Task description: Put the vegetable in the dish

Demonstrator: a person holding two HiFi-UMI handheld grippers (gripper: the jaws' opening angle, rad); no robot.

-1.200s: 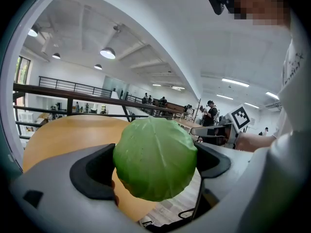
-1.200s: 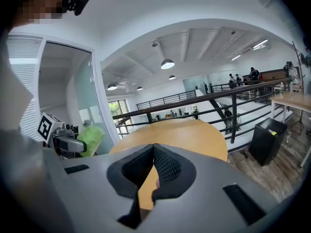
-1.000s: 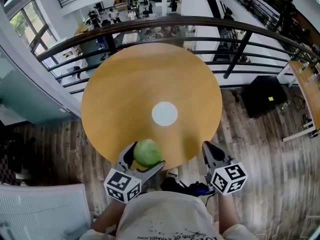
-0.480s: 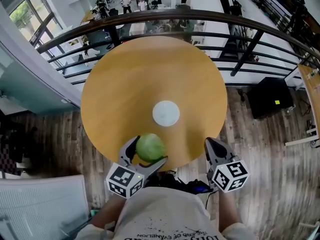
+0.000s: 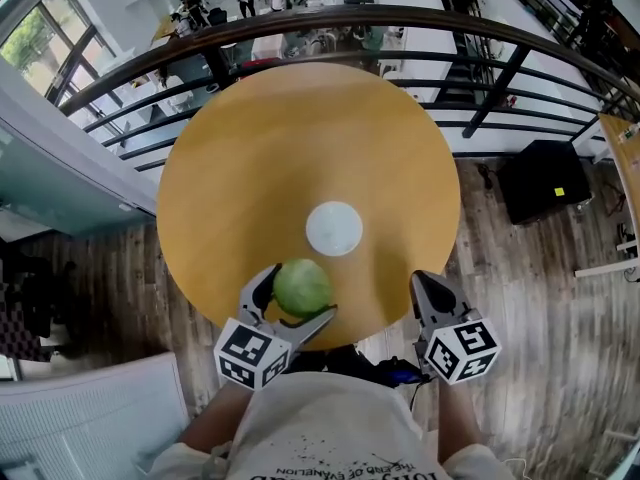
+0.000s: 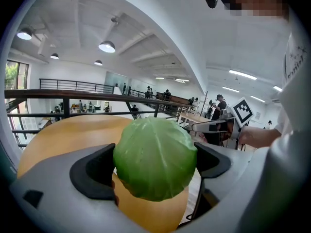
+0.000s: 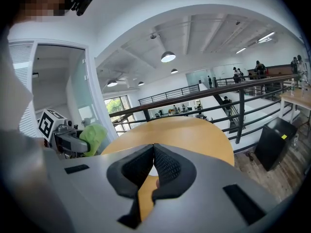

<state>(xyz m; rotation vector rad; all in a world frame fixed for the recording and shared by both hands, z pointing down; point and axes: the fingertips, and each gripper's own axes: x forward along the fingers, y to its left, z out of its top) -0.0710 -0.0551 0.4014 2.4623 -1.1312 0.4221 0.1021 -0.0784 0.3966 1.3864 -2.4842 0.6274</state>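
A round green cabbage is held between the jaws of my left gripper, over the near edge of the round wooden table. In the left gripper view the cabbage fills the gap between the two dark pads. A small white dish lies flat near the table's middle, just beyond and to the right of the cabbage. My right gripper hovers at the table's near right edge, its jaws closed together with nothing between them. The cabbage also shows at the left of the right gripper view.
A dark metal railing curves round the far side of the table, with a lower floor beyond it. A black box stands on the wooden floor to the right. A white slatted panel sits at the lower left.
The left gripper with the cabbage has crept forward over the table edge, nearer the white dish. The right gripper has kept its place.
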